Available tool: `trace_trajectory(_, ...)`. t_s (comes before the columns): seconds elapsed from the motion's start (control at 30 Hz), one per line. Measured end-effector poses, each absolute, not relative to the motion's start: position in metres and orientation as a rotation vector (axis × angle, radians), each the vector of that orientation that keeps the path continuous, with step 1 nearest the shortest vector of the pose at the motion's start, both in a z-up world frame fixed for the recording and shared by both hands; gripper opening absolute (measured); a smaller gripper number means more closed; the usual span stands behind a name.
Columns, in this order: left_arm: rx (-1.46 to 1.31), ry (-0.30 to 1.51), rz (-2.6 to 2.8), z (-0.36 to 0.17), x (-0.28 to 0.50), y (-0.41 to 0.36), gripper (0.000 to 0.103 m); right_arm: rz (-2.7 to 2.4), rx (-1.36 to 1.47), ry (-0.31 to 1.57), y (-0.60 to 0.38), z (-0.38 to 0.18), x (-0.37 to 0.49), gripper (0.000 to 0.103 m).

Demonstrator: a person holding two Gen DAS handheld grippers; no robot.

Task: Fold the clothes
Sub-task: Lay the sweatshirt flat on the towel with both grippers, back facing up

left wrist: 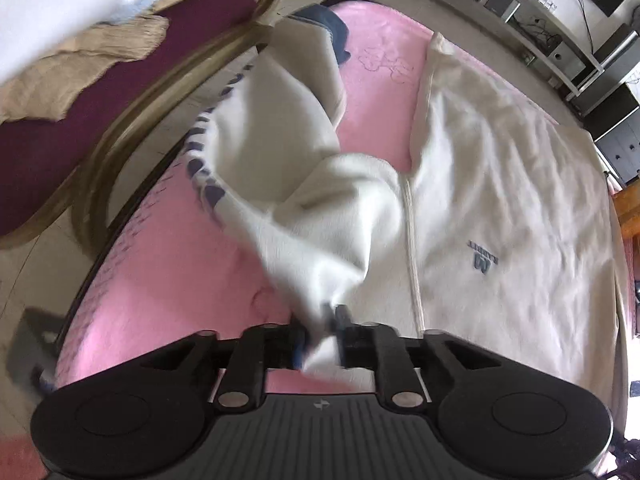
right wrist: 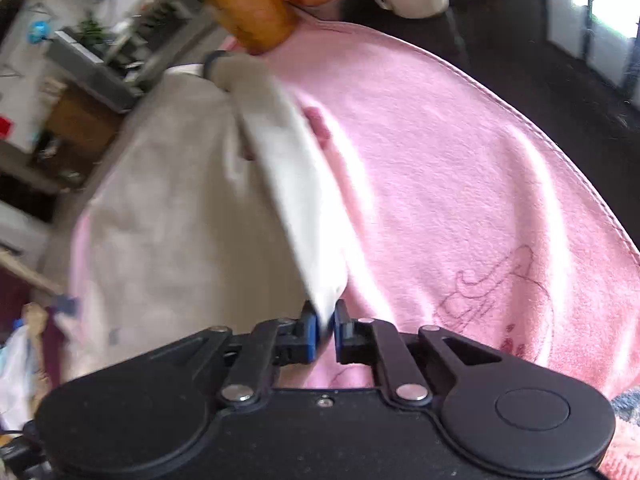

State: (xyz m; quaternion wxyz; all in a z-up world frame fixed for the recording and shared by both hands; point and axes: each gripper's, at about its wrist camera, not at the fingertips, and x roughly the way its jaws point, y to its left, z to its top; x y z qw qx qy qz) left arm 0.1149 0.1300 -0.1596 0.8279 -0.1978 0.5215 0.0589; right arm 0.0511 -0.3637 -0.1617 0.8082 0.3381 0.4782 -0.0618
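Cataloguing what my two wrist cameras show.

Item 1: pink blanket (left wrist: 152,280), spread flat as the work surface, with a dark piped edge and a faint line drawing stitched into it. I cannot tell what lies under it.

Item 2: white jacket (left wrist: 500,200), fleece, lying on the blanket with its front up. A zip line runs down the middle and a small grey logo sits on the chest. The body lies flat and creased on the right of the left wrist view.

Item 3: sleeve (left wrist: 280,152) of the same jacket, lifted off the blanket and running in a blurred band from the shoulder area down to my left claw (left wrist: 322,340). Dark blue lettering runs along its outer edge and a blue cuff shows at the far end.

Item 4: left claw, fingers narrowly apart, a bunch of white fabric sitting between the blue pads. With the blur I cannot tell whether the pads press on it.

Item 5: right claw (right wrist: 326,330), fingers also narrowly apart, the tip of a white fold (right wrist: 296,200) entering the gap. Again, contact on both pads is unclear.

Item 6: chair (left wrist: 80,128) with a maroon seat and pale frame, just beside the blanket's edge, beige and white cloth heaped on it.
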Motion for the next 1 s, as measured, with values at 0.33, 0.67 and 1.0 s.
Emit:
trace_trajectory(0.33,-0.406,1.013,-0.039,-0.137,0.034,0.1,0.039,0.096,0.7,0.938,-0.339,-0.141,0.018,0.033)
trace_trajectory(0.67,-0.079,0.988,-0.229,-0.149,0.022,0.001,0.035,0.216,0.5,1.029,-0.297,-0.154,0.02,0.033)
trace_trajectory(1.0,0.144,0.959,-0.173,-0.171,0.037,-0.043,0.02,0.23,0.089,0.966,-0.235,-0.16,0.02,0.038)
